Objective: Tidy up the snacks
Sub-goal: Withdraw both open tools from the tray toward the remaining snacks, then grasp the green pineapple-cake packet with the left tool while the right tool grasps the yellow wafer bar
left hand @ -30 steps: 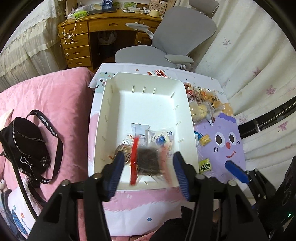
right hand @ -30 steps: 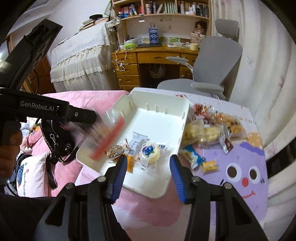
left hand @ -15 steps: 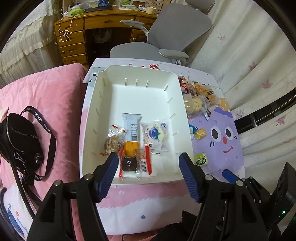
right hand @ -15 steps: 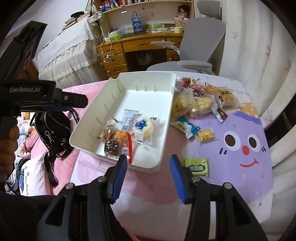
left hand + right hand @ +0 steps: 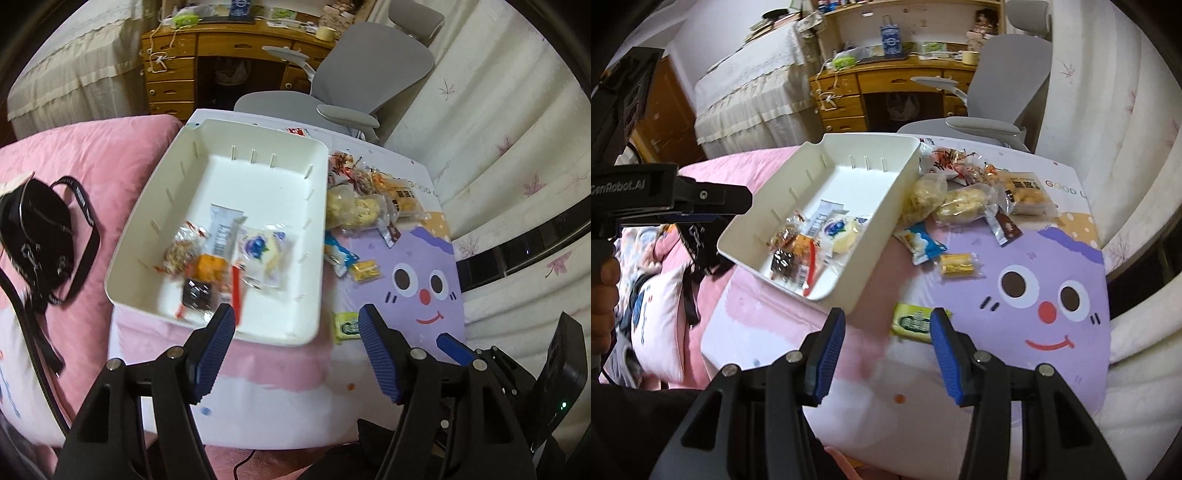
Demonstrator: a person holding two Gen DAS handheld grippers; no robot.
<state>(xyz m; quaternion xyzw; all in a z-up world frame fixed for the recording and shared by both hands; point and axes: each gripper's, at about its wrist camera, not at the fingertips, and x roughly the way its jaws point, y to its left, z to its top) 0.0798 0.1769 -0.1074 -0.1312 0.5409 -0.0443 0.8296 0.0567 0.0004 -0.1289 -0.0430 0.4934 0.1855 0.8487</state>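
A white tray (image 5: 147, 221) (image 5: 886, 210) sits on the left half of a small table with a purple cartoon face. Several snacks lie in it, among them a dark packet with red edges (image 5: 199, 291) and a blueberry cake packet (image 5: 260, 247). My left gripper (image 5: 295, 317) is open and empty above the tray's near right corner. My right gripper (image 5: 887, 321) has its jaws apart with nothing between them, just above a green packet (image 5: 912, 321) (image 5: 345, 325). A blue packet (image 5: 919, 242), a yellow candy (image 5: 958, 264) and a pile of bagged snacks (image 5: 960, 192) lie right of the tray.
A black bag (image 5: 33, 229) rests on the pink bedding left of the table. A grey office chair (image 5: 354, 74) and a wooden desk (image 5: 177, 66) stand behind it. White curtains hang to the right. A hand (image 5: 602, 280) holds the left gripper's handle.
The left gripper let go of the dark red-edged packet, which now lies in the tray, and its jaws widened. Both grippers drew back and to the right, toward the green packet.
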